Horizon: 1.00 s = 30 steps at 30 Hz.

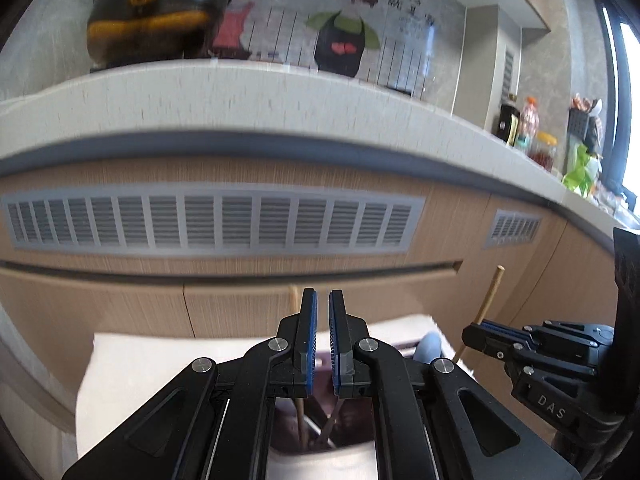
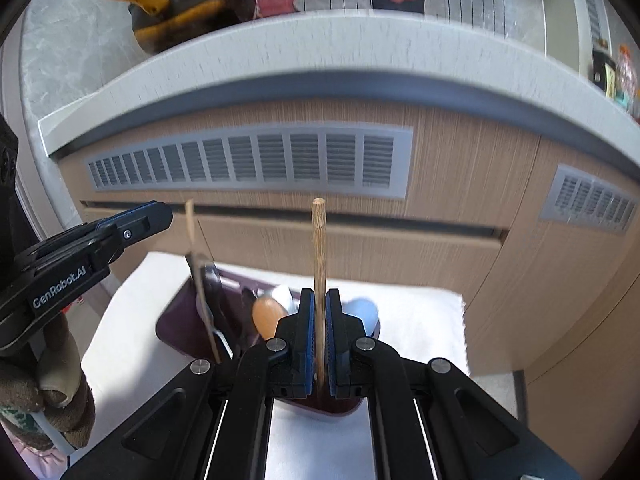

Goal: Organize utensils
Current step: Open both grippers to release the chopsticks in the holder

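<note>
Right gripper (image 2: 320, 320): jaws closed on a wooden chopstick (image 2: 319, 248), which stands upright between the blue pads, its blunt end well above the fingertips and its lower end running down toward the holder below.

Left gripper (image 1: 323, 316): jaws drawn together, only a thin gap between the blue pads. A second chopstick (image 2: 191, 224) rises just beyond its tips in the right wrist view; whether the pads press on it cannot be told from either view.

Utensil holder (image 2: 176, 320): dark maroon, open-topped, set on a white cloth (image 2: 132, 344) directly beneath both grippers. Contents visible: a brown spoon (image 2: 267, 316), a pale blue spoon (image 2: 366, 310), a white spoon bowl, and grey metal handles leaning toward the holder's left wall.

White cloth: spread under the holder, its far edge lying close to the wooden cabinet front (image 2: 460, 168).

Cabinet front: wood grain, with two grey louvred vents (image 2: 256, 160).

Worktop (image 2: 280, 44): pale, above the cabinet, its front edge curving across both views. At its left end, a dark pot with yellow handles (image 1: 160, 16). Toward its right end, bottles and jars (image 1: 528, 128), blurred.

Person: a gloved hand (image 2: 52, 392) holds the left gripper at the lower left of the right wrist view.
</note>
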Tool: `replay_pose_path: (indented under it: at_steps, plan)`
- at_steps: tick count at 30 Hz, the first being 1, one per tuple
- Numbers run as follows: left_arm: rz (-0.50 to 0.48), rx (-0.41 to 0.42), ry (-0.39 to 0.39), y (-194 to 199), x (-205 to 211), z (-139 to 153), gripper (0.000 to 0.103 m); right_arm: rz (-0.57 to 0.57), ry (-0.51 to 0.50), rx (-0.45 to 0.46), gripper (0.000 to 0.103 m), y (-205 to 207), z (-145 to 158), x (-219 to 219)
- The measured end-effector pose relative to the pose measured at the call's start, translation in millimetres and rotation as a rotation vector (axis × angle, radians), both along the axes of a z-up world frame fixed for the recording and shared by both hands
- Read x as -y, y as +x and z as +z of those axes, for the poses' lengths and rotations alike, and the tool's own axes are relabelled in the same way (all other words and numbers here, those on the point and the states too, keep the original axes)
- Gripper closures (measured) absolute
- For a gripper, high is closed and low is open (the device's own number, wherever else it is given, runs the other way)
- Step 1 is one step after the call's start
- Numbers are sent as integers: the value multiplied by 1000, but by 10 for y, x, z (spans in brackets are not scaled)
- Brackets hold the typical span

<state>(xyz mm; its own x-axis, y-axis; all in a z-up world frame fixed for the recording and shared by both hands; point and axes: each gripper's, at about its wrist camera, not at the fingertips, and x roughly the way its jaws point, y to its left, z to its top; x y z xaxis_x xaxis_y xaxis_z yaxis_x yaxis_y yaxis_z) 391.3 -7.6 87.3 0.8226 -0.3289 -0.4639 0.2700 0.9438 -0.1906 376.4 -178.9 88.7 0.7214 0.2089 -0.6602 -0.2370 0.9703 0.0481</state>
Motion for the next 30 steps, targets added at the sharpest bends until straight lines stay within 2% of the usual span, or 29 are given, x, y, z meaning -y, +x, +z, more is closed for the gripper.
replay_pose_path:
  at_steps: [6,7,8,9,10,11,13,17,19,21,24,27,30]
  plan:
    - [-2,-72,-18,-17,-25,-186,93,25,8,-80,97,55,-270,-3]
    - [4,-79,-27,-40,-57,-191,91,22,2,-93,94,46,-307,0]
    - [15,-84,-36,-73,-96,-190,83,20,1,-98,91,32,-324,7]
    - [23,-87,-41,-105,-131,-187,71,12,3,-99,82,9,-326,20]
    - [40,-88,-45,-169,-181,-187,64,-4,10,-91,76,-49,-321,53]
    - [58,-87,-43,-234,-225,-189,53,-20,17,-79,63,-101,-306,86]
    - [89,-74,-25,-378,-279,-186,45,-47,39,-45,43,-245,-268,148]
    - [135,-77,17,-756,-345,-260,28,-88,63,1,32,-635,-216,250]
    - [151,-84,26,-938,-358,-296,22,-106,78,16,21,-804,-193,284]
    - [168,-81,45,-1158,-351,-329,14,-131,94,36,14,-1024,-182,330]
    - [187,-48,86,-1544,-292,-369,3,-163,97,67,9,-1336,-180,372]
    - [196,-10,107,-1900,-238,-423,0,-175,85,87,3,-1634,-207,371]
    - [217,13,116,-2182,-206,-470,0,-193,74,117,3,-1907,-231,361]
